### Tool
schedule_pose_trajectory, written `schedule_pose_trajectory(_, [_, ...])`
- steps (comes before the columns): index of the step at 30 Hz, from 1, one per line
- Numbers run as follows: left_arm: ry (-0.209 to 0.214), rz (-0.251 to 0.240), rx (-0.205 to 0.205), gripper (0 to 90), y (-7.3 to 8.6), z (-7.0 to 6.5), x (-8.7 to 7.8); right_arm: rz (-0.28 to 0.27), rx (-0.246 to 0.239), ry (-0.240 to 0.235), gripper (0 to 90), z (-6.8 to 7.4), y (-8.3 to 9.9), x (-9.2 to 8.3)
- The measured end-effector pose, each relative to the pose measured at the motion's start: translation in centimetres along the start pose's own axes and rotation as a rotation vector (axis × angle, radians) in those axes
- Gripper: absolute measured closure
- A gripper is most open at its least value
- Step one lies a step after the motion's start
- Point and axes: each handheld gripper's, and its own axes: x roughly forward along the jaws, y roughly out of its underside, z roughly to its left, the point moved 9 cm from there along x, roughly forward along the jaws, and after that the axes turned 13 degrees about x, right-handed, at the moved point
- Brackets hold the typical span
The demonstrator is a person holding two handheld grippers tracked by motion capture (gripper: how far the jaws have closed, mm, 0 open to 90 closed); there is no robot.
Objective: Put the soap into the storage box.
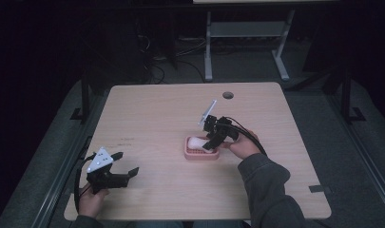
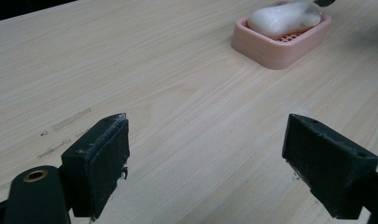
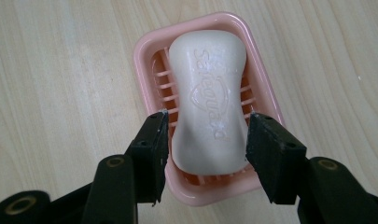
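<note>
Right, we have a white soap bar lying in a pink soap dish near the middle of the wooden counter, a little to the right. In the right gripper view the bar's long axis runs straight away from the camera, in line with the dish's long side, its embossed face turned up and its waist narrowed in the middle. From the high view we see the bar stretched roughly left to right across the counter, one end lifting over the left rim of the dish.

The right gripper comes down over the near end of the bar, its fingers straddling it on either side; they sit just beside the soap, and we cannot tell whether they press it or are merely close. The right hand holds it from the right.

Over on the left, the left gripper sits low near the front-left of the counter, its fingers spread wide with nothing between them, well apart from the dish.
</note>
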Motion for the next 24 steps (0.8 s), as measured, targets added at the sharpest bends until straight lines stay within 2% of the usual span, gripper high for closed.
schedule_pose_trajectory(18, [0.005, 0.011, 0.005, 14.5, 0.1, 0.0, 0.0, -0.014, 0.016, -0.004, 53.0, 0.3, 1.1, -1.2])
schedule_pose_trajectory(20, [0.005, 0.010, 0.004, 14.5, 0.1, 0.0, 0.0, -0.032, 0.014, -0.005, 54.5, 0.2, 1.3, -1.3])
schedule_pose_trajectory(24, [0.005, 0.010, 0.005, 14.5, 0.1, 0.0, 0.1, -0.029, 0.035, -0.008, 54.2, 0.0, 2.0, -1.1])
